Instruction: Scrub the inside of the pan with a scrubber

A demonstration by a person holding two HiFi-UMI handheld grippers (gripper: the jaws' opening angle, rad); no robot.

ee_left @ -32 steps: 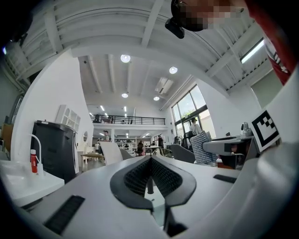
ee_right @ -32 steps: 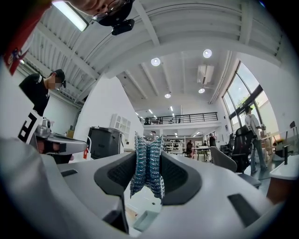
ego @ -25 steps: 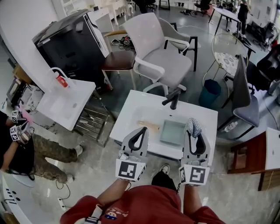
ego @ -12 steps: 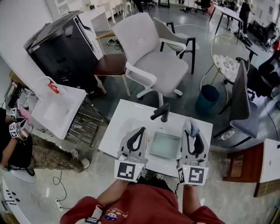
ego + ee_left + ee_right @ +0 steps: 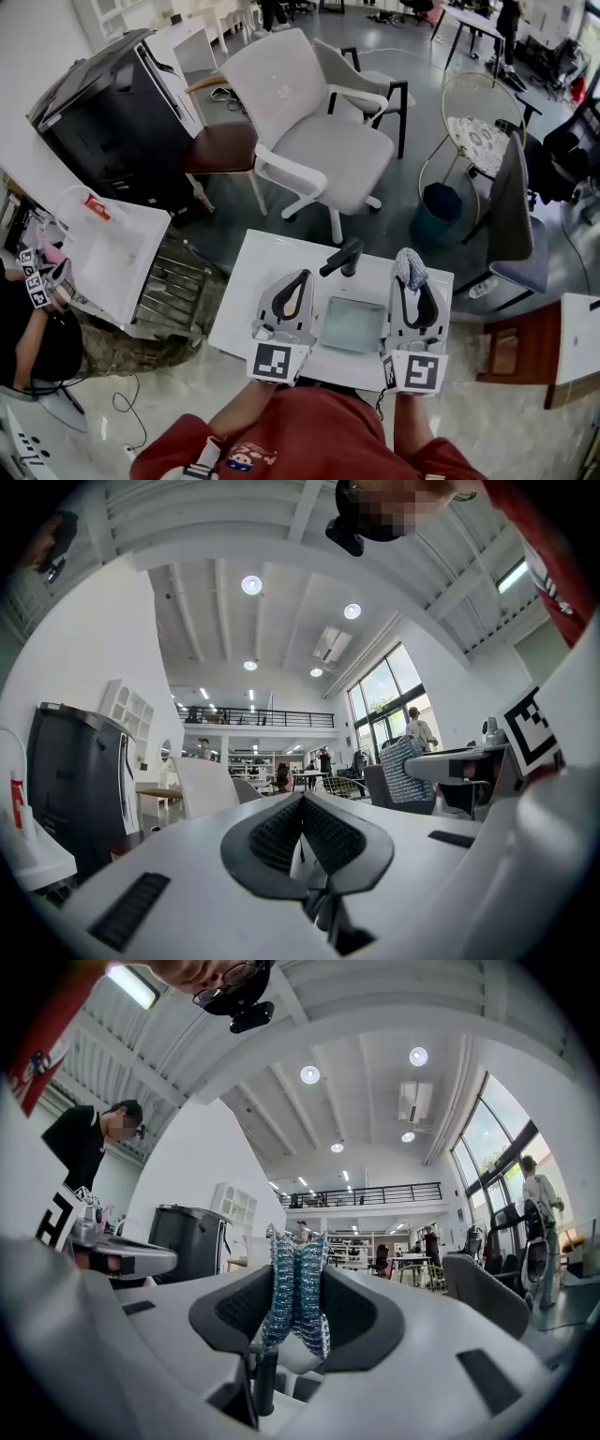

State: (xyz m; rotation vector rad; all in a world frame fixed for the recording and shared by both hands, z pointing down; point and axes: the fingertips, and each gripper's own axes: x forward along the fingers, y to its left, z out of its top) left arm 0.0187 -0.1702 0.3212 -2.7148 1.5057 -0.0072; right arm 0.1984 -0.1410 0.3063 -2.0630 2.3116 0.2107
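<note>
In the head view a square grey-green pan [image 5: 352,323] lies in the white sink [image 5: 272,267], below the black faucet [image 5: 342,256]. My left gripper [image 5: 295,279] hovers over the sink left of the pan, its jaws shut with nothing between them [image 5: 302,803]. My right gripper [image 5: 410,274] hovers just right of the pan, shut on a blue-grey mesh scrubber [image 5: 410,266]. The scrubber [image 5: 298,1283] stands pinched upright between the right gripper [image 5: 298,1309] jaws. It also shows as a patterned wad [image 5: 405,769] in the left gripper view. Both gripper views look out level at the room, so the pan is hidden there.
Behind the sink stand a white office chair [image 5: 319,122], a grey chair [image 5: 366,75] and a teal bin [image 5: 439,211]. A black cabinet [image 5: 108,112], a second white basin [image 5: 112,248] and a wire rack [image 5: 178,281] are at the left. A person [image 5: 37,309] is at far left.
The head view has shifted, so the sink and pan now sit lower and closer under my grippers. Both grippers keep their pose, the right still clamped on the scrubber.
</note>
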